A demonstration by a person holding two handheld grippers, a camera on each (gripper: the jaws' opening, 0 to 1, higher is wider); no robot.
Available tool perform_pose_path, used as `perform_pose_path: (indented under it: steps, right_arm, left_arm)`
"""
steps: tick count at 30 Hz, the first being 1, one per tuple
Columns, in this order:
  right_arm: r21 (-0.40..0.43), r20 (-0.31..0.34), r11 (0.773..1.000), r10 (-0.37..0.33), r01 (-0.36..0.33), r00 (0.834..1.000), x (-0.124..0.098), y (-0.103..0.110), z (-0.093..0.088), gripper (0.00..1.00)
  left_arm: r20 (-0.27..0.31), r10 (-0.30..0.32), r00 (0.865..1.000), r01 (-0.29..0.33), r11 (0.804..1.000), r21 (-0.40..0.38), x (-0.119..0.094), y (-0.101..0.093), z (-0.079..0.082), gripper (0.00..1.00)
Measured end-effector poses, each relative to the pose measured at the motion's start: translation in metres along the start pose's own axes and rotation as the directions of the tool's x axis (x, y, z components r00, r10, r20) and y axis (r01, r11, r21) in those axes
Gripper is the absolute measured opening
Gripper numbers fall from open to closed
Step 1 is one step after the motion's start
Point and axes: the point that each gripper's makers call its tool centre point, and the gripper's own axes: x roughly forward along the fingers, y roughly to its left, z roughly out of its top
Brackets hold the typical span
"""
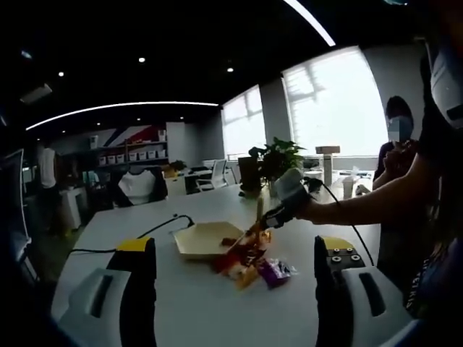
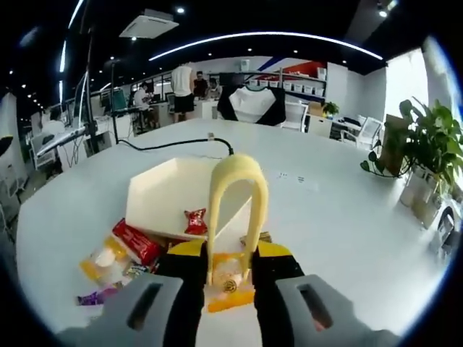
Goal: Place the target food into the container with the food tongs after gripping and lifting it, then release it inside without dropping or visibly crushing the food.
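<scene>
Right gripper view shows the small orange-and-clear wrapped snack packet [image 2: 230, 287] lying on the bench directly under the tips of the pale yellow plastic food tongs [image 2: 237, 210], between the two arms of the tongs; whether the tips actually pinch it cannot be told. The right tool [image 2: 229, 271] has its black, yellow-capped jaws pressed in against the tongs' arms, so it is clamped on the tongs, whose rounded loop rises straight ahead of the jaws. Just beyond the loop stands the cream hexagonal shallow container [image 2: 163, 199], with one small red wrapped sweet [image 2: 195, 221] inside near its closer wall. To the left of the tool, a long red packet [image 2: 136, 242], a clear packet with yellow contents [image 2: 103, 262] and a purple wrapper [image 2: 96, 296] lie on the white bench [image 2: 340, 217], touching or just beside one another. A black cable [image 2: 177, 144] runs across the bench beyond the container. In the left gripper view the left tool [image 1: 235, 289] stands with its jaws wide apart and nothing between them, and ahead of it the same pile of wrapped snacks [image 1: 249, 266] lies beside the container [image 1: 202, 240], with a person's forearm [image 1: 369, 202] reaching in from the right; a potted green plant [image 1: 275, 159] stands further off.
</scene>
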Motion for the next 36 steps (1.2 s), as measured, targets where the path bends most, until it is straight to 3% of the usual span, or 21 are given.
perform_pose_path:
  steps: [3, 17, 23, 25, 36]
  right_arm:
    - [0.039, 0.014, 0.999, 0.014, -0.015, 1.0, -0.002, 0.002, -0.001, 0.15]
    - [0.003, 0.016, 1.0, 0.001, -0.001, 1.0, -0.014, 0.009, 0.001, 0.14]
    - [0.001, 0.054, 1.0, -0.004, 0.004, 0.999, -0.024, 0.013, 0.014, 0.14]
    - [-0.006, 0.091, 0.999, -0.036, 0.036, 0.995, -0.029, 0.009, 0.024, 0.14]
    - [-0.047, 0.161, 0.999, -0.013, 0.021, 0.987, -0.042, 0.02, 0.064, 0.15]
  left_arm:
    - [0.0, 0.0, 1.0, 0.0, 1.0, 0.002, 0.001, -0.001, 0.0, 0.96]
    - [0.002, 0.006, 1.0, -0.007, 1.0, 0.008, -0.004, -0.002, 0.003, 0.96]
    - [-0.001, 0.006, 1.0, -0.006, 1.0, 0.008, -0.004, -0.002, 0.001, 0.96]
    - [-0.001, 0.006, 1.0, -0.006, 1.0, 0.008, -0.005, -0.002, 0.001, 0.96]
    - [-0.011, 0.001, 1.0, -0.001, 1.0, 0.006, -0.005, -0.004, -0.001, 0.95]
